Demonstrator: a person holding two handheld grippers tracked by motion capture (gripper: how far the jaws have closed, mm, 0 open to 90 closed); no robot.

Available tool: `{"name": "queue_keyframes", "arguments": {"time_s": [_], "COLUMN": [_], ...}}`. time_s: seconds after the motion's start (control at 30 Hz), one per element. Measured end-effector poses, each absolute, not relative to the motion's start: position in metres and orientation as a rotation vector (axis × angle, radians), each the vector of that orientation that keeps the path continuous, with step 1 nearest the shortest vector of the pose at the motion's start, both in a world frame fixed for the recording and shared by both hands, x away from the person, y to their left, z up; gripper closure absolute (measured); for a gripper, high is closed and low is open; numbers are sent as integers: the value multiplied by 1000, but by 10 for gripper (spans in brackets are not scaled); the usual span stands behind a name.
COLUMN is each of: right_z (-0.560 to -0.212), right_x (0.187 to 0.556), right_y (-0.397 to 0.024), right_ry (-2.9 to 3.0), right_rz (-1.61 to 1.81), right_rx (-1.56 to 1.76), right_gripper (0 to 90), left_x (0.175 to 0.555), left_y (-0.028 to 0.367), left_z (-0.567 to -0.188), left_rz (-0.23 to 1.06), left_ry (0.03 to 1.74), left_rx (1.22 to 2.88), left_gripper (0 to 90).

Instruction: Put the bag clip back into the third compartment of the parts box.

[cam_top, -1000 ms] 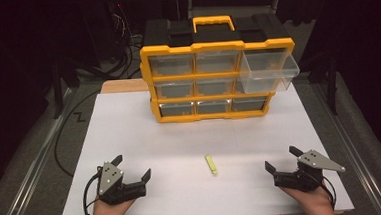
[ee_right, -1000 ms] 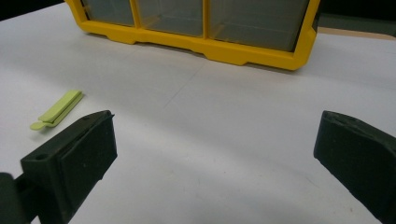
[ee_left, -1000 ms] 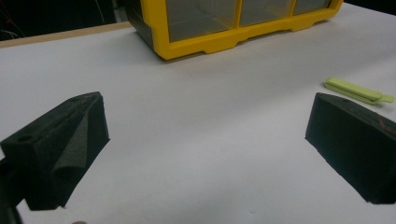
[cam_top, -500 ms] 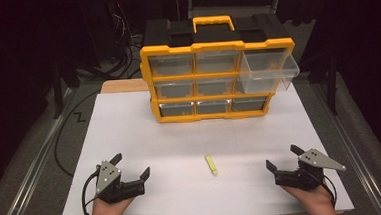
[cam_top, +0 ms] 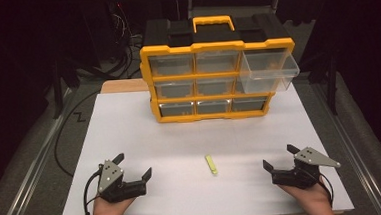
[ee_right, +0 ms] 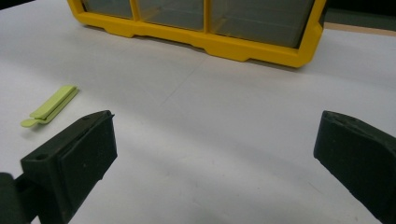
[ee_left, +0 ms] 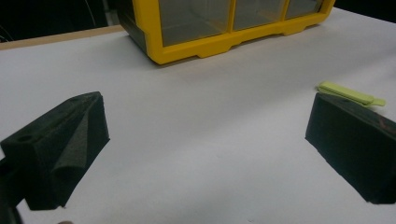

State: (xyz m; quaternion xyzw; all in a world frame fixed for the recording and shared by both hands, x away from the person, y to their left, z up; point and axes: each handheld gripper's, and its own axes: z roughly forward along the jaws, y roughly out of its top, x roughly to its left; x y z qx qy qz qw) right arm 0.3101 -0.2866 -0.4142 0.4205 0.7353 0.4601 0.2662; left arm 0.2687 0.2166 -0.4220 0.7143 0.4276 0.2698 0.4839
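A small lime-green strip [cam_top: 211, 164] lies flat on the white tabletop [cam_top: 129, 126], between my two grippers. My left gripper [cam_top: 134, 163] rests near the front left, open and holding nothing; in the left gripper view [ee_left: 205, 121] the green strip [ee_left: 350, 93] lies just beyond its right jaw. At the front right my right gripper [cam_top: 278, 155] is open as well, with nothing between its jaws. From the right gripper view [ee_right: 215, 126] the strip [ee_right: 51, 106] sits off to the left, past the left jaw.
A yellow and black drawer organiser [cam_top: 217, 81] stands at the back of the table, its top-right clear drawer [cam_top: 269, 71] pulled out. Its base [ee_left: 224, 42] [ee_right: 210, 44] faces both grippers. Dark floor, cables and rails surround the table.
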Motion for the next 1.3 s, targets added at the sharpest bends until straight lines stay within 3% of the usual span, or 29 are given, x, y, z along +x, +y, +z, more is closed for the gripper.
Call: {"name": "queue_keyframes", "arguments": {"time_s": [0.9, 1.3], "right_z": [-417, -417], "right_x": [333, 340], "right_y": [-191, -153], "right_ry": [2219, 2328], "right_rz": [1240, 1313], "right_rx": [977, 939], "right_gripper": [26, 201], "left_x": [270, 271], "left_y": [213, 210], "left_z": [-421, -421], "left_rz": [644, 635], "left_ry": [983, 979], "left_rx": [1734, 1735], "left_gripper": [3, 3]}}
